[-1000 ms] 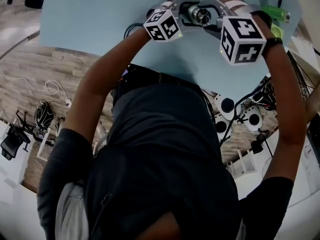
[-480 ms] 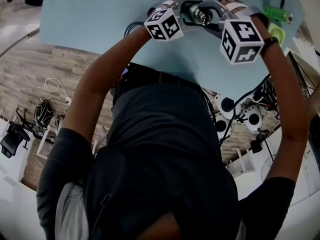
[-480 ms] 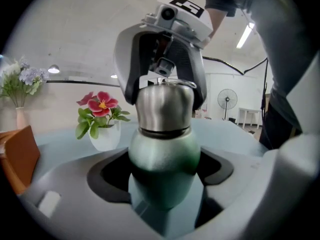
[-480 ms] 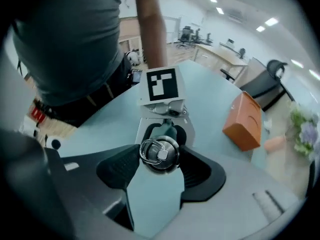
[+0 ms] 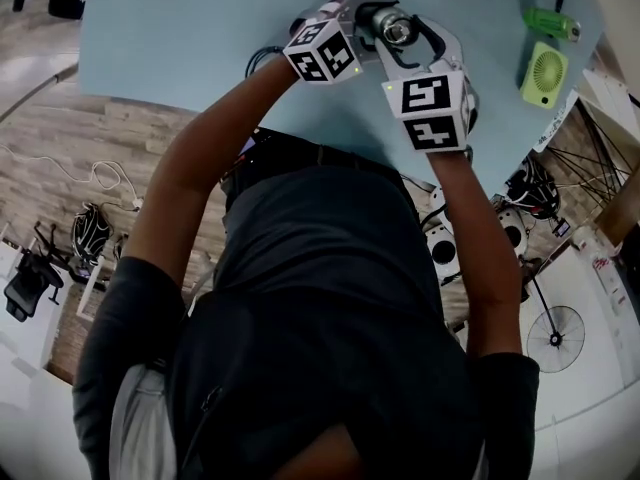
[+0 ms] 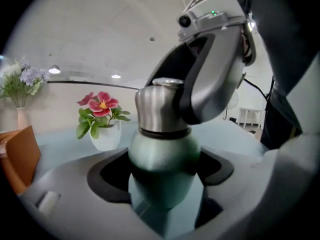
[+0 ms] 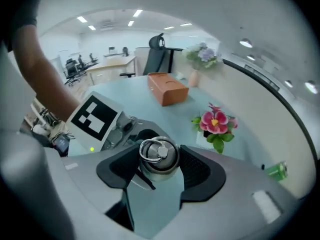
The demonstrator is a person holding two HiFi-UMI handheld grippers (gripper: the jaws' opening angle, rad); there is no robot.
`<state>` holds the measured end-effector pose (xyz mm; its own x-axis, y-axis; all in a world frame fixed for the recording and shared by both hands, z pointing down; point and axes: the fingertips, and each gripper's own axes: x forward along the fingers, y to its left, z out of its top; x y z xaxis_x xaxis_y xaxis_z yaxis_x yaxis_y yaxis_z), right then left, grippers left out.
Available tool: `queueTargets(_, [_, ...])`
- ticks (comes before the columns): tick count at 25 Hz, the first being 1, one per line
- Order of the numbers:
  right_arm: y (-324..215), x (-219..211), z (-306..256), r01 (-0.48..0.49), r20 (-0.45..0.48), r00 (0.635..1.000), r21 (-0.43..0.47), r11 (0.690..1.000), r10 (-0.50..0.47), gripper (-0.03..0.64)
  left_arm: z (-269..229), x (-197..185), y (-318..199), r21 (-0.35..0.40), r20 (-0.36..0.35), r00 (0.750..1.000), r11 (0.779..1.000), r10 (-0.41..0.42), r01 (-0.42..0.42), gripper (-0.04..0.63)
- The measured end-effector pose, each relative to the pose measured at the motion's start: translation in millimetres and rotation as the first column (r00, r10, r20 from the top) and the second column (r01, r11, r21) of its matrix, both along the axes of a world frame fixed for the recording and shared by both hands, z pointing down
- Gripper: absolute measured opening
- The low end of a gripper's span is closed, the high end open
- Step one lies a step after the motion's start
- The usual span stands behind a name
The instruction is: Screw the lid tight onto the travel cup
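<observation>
Over the blue table (image 5: 180, 28), left gripper (image 6: 162, 179) was clamped on the green travel cup (image 6: 164, 151) body, cup upright. Right gripper (image 7: 159, 170) had its jaws closed on the steel lid (image 7: 159, 154) atop the cup.

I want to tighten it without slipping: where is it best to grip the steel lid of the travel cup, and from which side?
I would grip the lid on its round steel wall, below the ring, coming from above along its axis, so that turning the wrist turns the thread. The right gripper sits so now; the left gripper clamps the green cup body.
</observation>
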<state>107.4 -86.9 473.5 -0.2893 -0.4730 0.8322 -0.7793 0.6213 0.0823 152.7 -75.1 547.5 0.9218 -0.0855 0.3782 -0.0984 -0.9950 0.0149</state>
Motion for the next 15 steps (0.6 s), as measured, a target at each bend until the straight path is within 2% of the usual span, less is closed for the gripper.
queueTargets(3, [-1.6, 1.7, -1.3, -0.098, 0.011, 0.995, 0.016, 0.995, 0.098, 0.253, 0.0, -0.3, -0.7, -0.001, 0.003, 1.0, 1.0, 0.002, -0.002, 0.428])
queueTargets(10, [-2.5, 2.9, -2.0, -0.104, 0.023, 0.994, 0.016, 0.994, 0.103, 0.255, 0.3, 0.7, -1.4, -0.003, 0.002, 1.0, 1.0, 0.002, -0.002, 0.428])
queueTargets(13, [0.6, 3.1, -0.7, -0.049, 0.019, 0.999, -0.003, 0.999, 0.049, 0.256, 1.1, 1.5, -0.6, -0.004, 0.003, 1.0, 1.0, 0.002, -0.002, 0.428])
queueTargets(15, [3.1, 1.6, -5.4, 0.056, 0.028, 0.998, -0.024, 0.998, -0.055, 0.256, 1.3, 2.6, -0.3, -0.004, 0.002, 1.0, 1.0, 0.003, -0.003, 0.428])
